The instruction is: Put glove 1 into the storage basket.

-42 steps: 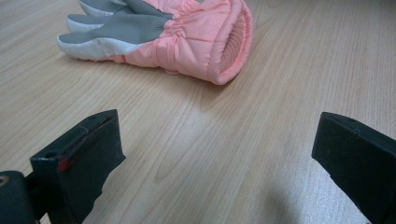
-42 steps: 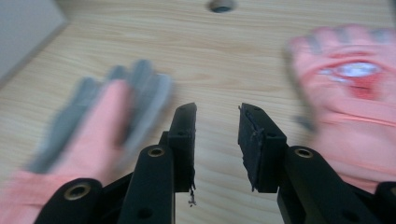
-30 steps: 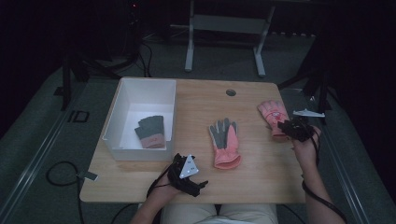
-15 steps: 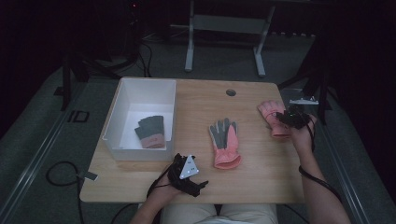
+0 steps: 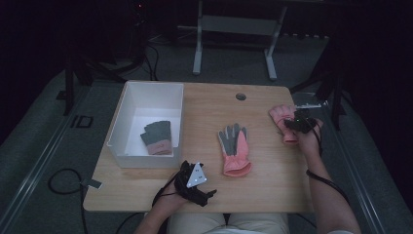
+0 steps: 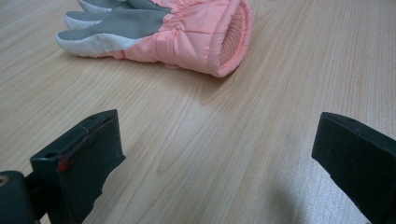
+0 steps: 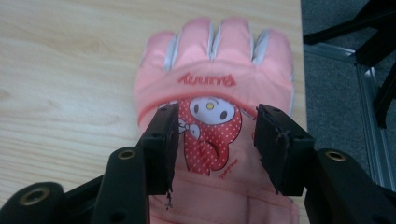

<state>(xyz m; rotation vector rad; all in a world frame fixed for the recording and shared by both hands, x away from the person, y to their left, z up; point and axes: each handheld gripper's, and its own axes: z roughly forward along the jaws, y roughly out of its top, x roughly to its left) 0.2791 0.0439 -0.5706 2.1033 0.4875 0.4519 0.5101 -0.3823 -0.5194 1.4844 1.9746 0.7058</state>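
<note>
My left gripper (image 5: pixel 210 194) low at the table's near edge, jaws spread wide, forearm in from the bottom, my right gripper (image 7: pixel 215 140) out by the table's right edge, arm stretched forward, jaws half apart, just been opening, pads pressing nothing.

On the worktop (image 5: pixel 272 97) a box (image 5: pixel 122 126) stands at the left, and one glove (image 5: pixel 157 138) lies inside it, toward its near right corner. A second glove (image 5: pixel 234 148) lies flat near the middle of the worktop, to the right of the box and apart from it, its fingers pointing to the far edge and its cuff to the near edge. A third glove (image 5: pixel 282 119) lies close to the right edge, well right of the middle one. The right claw (image 5: pixel 298 123) sits over that third glove, one jaw to each side of its back. The left claw (image 5: pixel 207 194) rests at the near edge, before the gap between box and middle glove, aimed at that glove's cuff.
</note>
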